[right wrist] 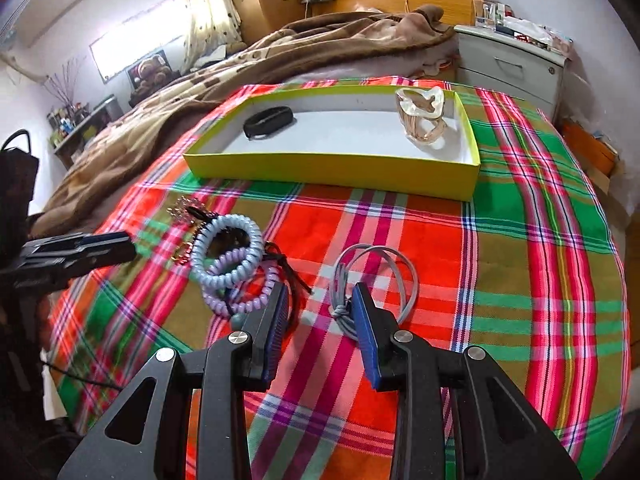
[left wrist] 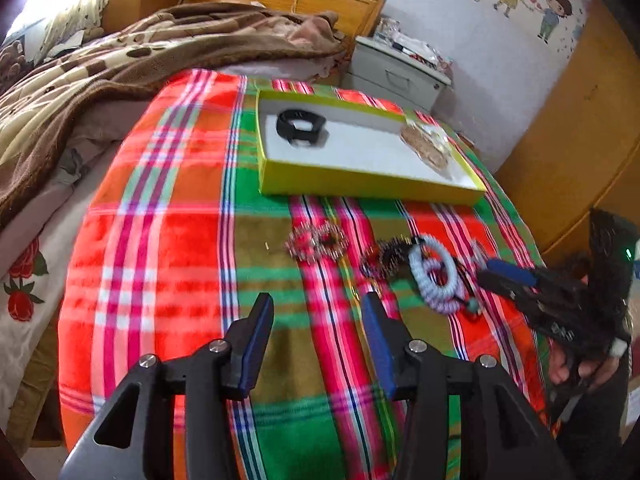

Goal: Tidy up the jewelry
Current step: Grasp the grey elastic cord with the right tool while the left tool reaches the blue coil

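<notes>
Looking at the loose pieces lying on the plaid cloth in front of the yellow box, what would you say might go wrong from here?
1. The coil bands overlap each other and a dark cord, so lifting one may drag the others along.
2. The thin grey cord loop lies flat on the cloth; the open right hand-held gripper may pinch fabric or slip off it.
3. The left hand-held gripper and the right one converge on the same cluster and could collide.
</notes>
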The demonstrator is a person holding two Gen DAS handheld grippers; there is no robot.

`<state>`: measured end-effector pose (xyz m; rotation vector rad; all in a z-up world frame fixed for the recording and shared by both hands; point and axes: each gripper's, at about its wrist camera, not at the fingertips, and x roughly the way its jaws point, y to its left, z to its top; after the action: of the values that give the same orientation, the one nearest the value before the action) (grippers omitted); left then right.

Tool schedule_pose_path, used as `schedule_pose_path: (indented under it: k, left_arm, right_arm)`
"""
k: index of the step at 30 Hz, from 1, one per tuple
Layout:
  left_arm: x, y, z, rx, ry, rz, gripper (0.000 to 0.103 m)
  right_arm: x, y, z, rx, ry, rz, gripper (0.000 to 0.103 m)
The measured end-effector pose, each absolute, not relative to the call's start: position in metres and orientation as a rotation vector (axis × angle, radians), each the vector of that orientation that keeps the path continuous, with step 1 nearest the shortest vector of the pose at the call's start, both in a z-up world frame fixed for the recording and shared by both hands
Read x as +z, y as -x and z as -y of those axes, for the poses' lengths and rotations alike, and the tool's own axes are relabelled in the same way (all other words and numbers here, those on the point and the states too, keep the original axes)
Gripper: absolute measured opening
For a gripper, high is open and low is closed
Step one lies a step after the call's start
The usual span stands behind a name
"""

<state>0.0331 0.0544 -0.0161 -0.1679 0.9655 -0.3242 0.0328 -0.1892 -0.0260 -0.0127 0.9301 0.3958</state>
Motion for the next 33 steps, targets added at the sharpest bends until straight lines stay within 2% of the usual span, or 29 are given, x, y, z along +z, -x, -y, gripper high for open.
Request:
schedule_pose_path:
  k: [8, 12, 26, 31, 33]
  left_arm:
    - [-0.02, -0.023, -0.045, -0.405, 0.198, -1.005, 0.048]
    - [-0.02, -0.019, -0.037, -0.422, 0.187, -1.022, 0.048]
    - [-0.013, -0.036, -0.002, -0.438, 0.221, -1.018, 0.048]
    - [-0.013, -0.042, 0.014, -0.42, 0.188, -1.012, 0.044]
    - [-0.016, -0.046, 0.018, -0.42, 0.19, -1.028, 0.04]
  right_arm:
    - [-0.032, -0.033, 0.188, 0.345, 0.094, -0.939, 0.034]
    - [-0.032, -0.03, 0.189, 0.304, 0.122, -0.922, 0.017]
    - [-0.016, -0.01, 0.221, 0.253, -0.042, -0.823, 0.017]
    - [-0.011, 0.001, 0.222, 0.226, -0.049, -0.784, 0.017]
    - [-0.009, 0.005, 0.223, 0.228, -0.057, -0.776, 0.017]
